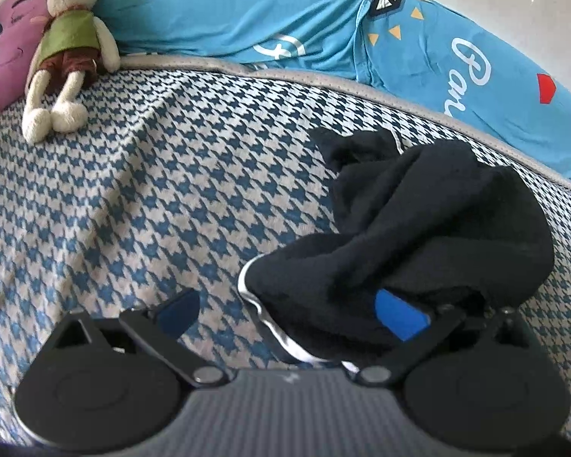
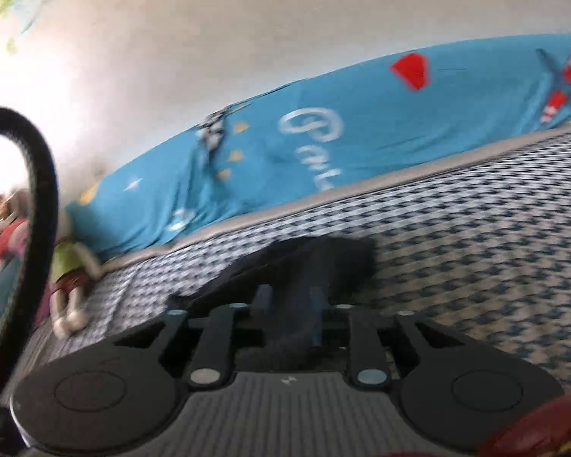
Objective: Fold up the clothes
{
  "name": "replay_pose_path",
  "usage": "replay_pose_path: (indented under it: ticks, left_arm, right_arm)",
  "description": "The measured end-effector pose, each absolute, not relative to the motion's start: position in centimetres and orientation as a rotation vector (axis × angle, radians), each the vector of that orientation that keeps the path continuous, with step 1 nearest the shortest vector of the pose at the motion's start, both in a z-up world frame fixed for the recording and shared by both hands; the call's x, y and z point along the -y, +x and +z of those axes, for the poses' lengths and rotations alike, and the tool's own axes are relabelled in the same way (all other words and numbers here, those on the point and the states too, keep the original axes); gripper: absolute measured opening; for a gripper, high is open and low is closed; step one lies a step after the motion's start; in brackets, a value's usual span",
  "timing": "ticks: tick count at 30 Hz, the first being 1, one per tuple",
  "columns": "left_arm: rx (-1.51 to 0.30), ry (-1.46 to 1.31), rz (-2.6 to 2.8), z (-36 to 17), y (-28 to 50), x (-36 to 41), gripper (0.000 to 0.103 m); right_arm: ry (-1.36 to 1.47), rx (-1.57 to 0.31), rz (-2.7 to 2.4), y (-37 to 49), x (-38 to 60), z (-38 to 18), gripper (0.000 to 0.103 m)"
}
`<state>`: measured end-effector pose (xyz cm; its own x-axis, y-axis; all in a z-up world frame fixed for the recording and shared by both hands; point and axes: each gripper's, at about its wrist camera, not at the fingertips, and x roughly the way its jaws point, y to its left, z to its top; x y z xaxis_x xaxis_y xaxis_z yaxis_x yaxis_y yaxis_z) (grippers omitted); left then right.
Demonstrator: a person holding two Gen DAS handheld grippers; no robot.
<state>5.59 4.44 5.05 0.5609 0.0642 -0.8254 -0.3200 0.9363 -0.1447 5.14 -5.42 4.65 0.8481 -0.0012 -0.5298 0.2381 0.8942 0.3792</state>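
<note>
1. Two grippers are mine: my left gripper (image 1: 289, 314) is spread wide, with the black garment (image 1: 430, 228) draped over its right finger only.
2. My right gripper (image 2: 289, 304) is clenched on a fold of that garment.
3. It lies crumpled on the bed (image 1: 133, 198), on a blue-and-white houndstooth cover.
4. Behind runs a blue printed sheet (image 1: 418, 49) below a pale wall (image 2: 209, 38).
5. At the bed's far edge sits a plush rabbit (image 1: 68, 45).

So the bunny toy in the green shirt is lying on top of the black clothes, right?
Not quite. In the left wrist view the bunny toy in the green shirt lies on the checked bed cover, far from the black clothes. Nothing lies on top of those.
</note>
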Motion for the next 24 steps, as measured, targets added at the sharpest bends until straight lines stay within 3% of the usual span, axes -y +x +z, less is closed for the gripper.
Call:
replay_pose_path:
  ticks: [5, 13, 17, 24]
  left_arm:
    - [-0.955, -0.283, 0.176, 5.0, 5.4, -4.0, 0.103]
    - [-0.946, -0.237, 0.114, 5.1, 5.0, -3.4, 0.103]
    - [-0.941, -0.228, 0.126, 5.3, 4.6, -3.9, 0.103]
    - [-0.938, -0.231, 0.171, 5.5, 3.8, -5.7, 0.103]
  right_arm:
    - [0.476, -0.561, 0.02, 6.0, 3.3, 4.5, 0.045]
    - [0.479, -0.632, 0.125, 8.2, -0.1, 3.2, 0.05]
    - [0.442, -0.64, 0.104, 8.7, -1.6, 2.9, 0.063]
    - [0.431, -0.677, 0.03, 10.2, -2.9, 2.1, 0.068]
